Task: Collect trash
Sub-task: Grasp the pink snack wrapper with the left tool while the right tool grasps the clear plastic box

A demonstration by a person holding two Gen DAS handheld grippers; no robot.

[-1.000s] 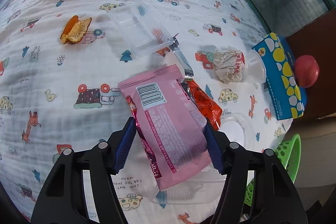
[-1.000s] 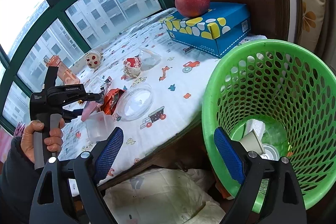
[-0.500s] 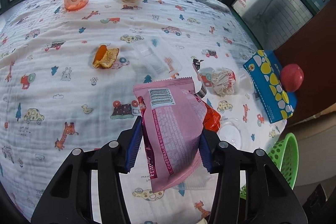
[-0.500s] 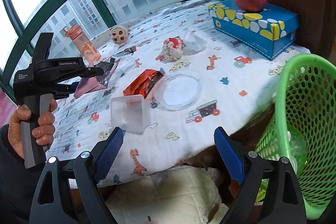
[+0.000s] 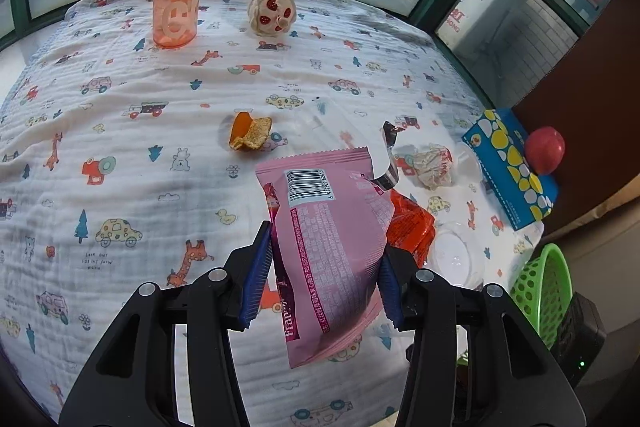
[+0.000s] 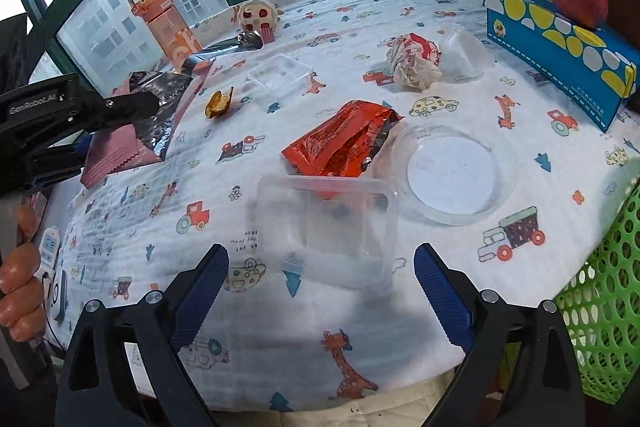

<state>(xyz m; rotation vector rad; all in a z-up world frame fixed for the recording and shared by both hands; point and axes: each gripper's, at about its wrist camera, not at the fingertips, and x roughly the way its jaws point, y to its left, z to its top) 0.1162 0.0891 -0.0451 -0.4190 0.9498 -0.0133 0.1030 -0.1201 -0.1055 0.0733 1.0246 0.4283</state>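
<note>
Our left gripper (image 5: 325,273) jaws pinch the pink wrapper (image 5: 328,239) above the worktop; it may slip before the green basket (image 5: 540,291) at four o'clock. Right gripper (image 6: 322,291) jaws spread, empty.

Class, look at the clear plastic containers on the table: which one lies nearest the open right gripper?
The square clear tub, directly ahead of the right gripper. The round clear lid sits further right, and the shallow clear tray lies far back beside the orange peel.

Pink wrapper (image 5: 332,251) pinched upright above table.
</note>
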